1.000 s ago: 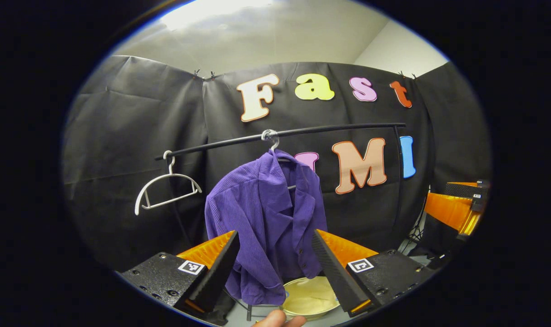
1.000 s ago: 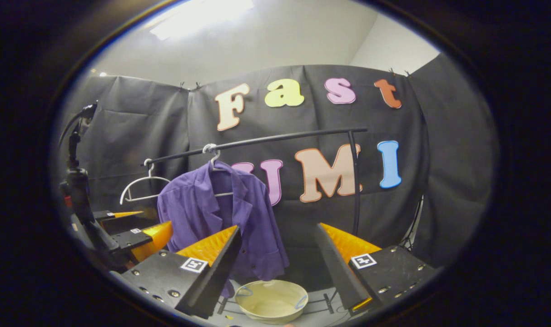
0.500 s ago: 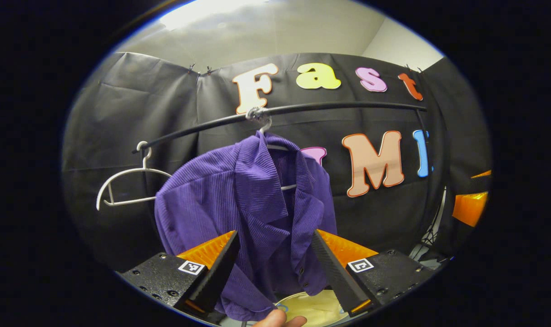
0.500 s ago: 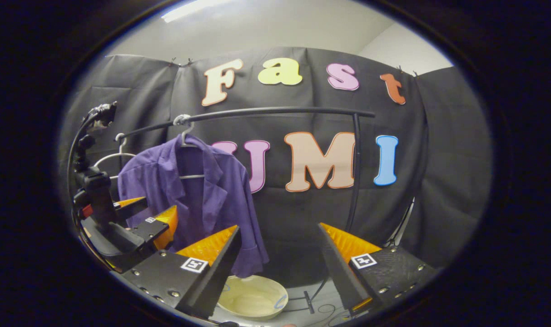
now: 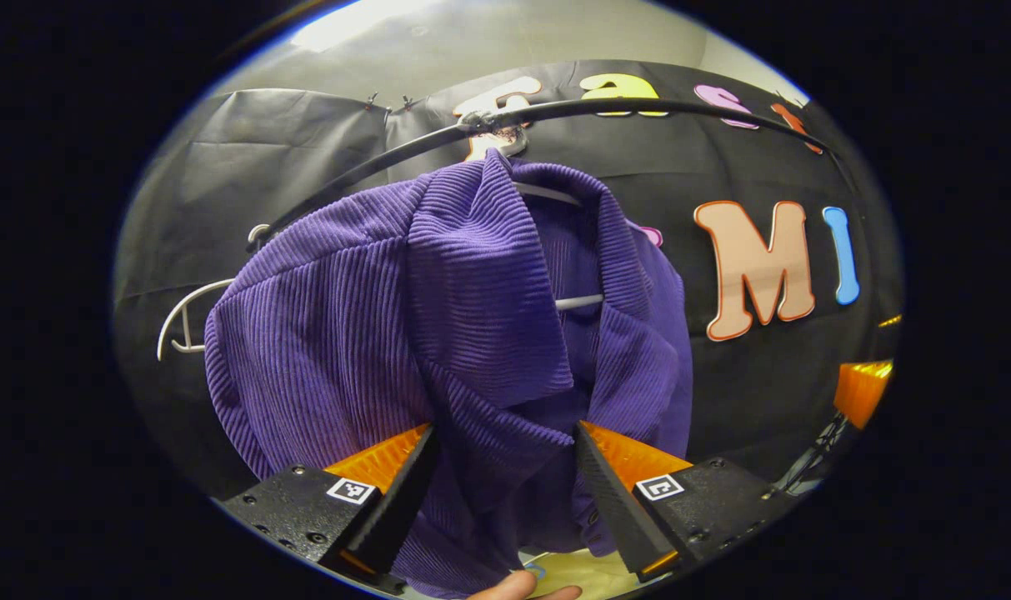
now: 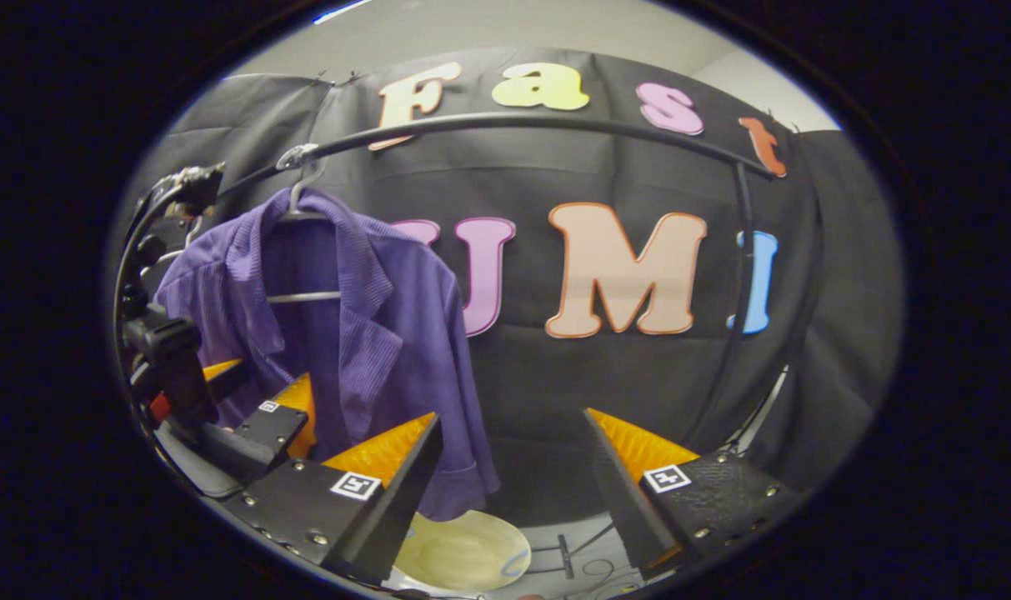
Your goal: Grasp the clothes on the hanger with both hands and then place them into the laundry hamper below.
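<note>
A purple ribbed shirt (image 5: 472, 308) hangs on a pale hanger (image 5: 578, 302) from the black rail (image 5: 638, 107). My left gripper (image 5: 505, 492) is open right in front of the shirt, and the shirt's front fold lies between its fingers. In the right gripper view the shirt (image 6: 372, 333) hangs at the left, with the left gripper (image 6: 255, 412) at its lower front. My right gripper (image 6: 513, 492) is open to the right of the shirt, with nothing between its fingers. The cream hamper (image 6: 459, 552) sits below the shirt's hem.
An empty white hanger (image 5: 180, 321) hangs on the rail left of the shirt. The rail's upright post (image 6: 743, 250) stands at the right. Rack feet and cables (image 6: 576, 562) lie on the floor beside the hamper. A fingertip (image 5: 522, 590) shows at the bottom edge.
Both grippers have moved forward and up toward the rail. The left one has closed in on the shirt, whose front now sits between its open fingers.
</note>
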